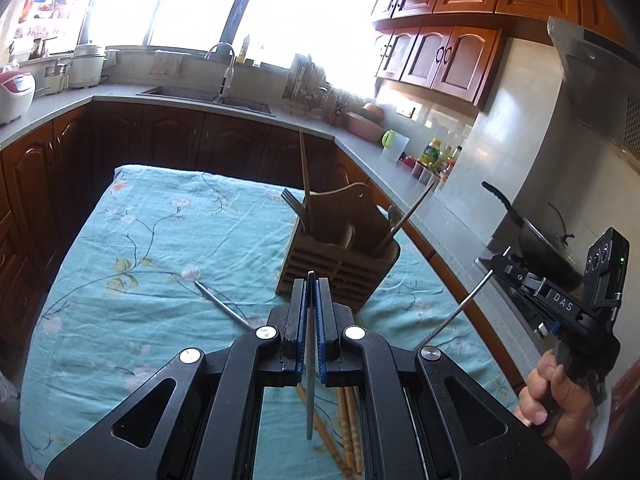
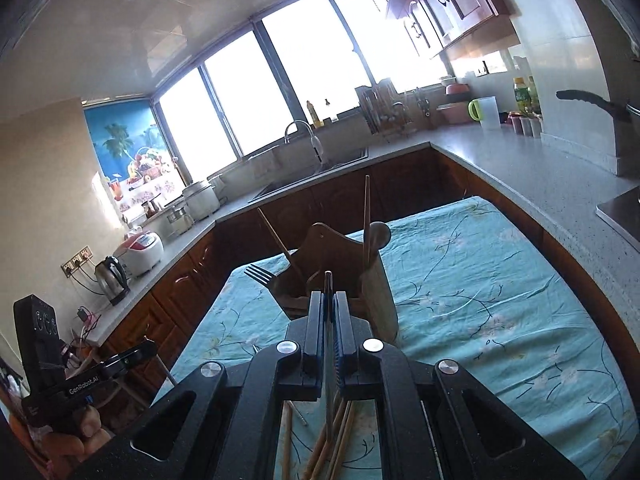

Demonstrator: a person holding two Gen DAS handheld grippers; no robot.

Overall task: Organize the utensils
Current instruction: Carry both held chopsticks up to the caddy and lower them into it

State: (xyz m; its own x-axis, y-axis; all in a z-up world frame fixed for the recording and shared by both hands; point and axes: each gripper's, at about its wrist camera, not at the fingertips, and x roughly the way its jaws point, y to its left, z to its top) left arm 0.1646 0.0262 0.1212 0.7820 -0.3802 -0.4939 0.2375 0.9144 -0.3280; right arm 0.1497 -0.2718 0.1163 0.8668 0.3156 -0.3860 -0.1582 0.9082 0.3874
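**Both grippers raised, each pinching a slim utensil**

The left gripper (image 1: 311, 284) has its blue-padded jaws pressed together on a thin flat metal utensil (image 1: 310, 400), which runs edge-on between the pads and pokes out just past the tips. The right gripper (image 2: 329, 298) is likewise clamped tight on a thin rod-like utensil (image 2: 329, 412); in the left wrist view the same gripper (image 1: 494, 270) shows at the right edge with a slim metal rod (image 1: 452, 314) slanting down out of it, gripped by a hand (image 1: 560, 396) (which kind of utensil it is cannot be made out).

Ahead of both grippers a wooden utensil holder (image 1: 340, 256) stands upright on the bench, which is covered by a turquoise floral cloth (image 1: 160, 240). The holder already carries a fork (image 1: 292, 204), a tall chopstick (image 1: 305, 176), and a wooden spoon (image 1: 394, 216) in its compartments.

Loose on the cloth lie several wooden chopsticks (image 1: 348, 432), seen under the left gripper body, and a metal utensil (image 1: 222, 304) left of the holder, apart from it.

Beyond the bench runs a grey kitchen counter (image 1: 248, 110) with a sink (image 1: 208, 98) below bright windows.
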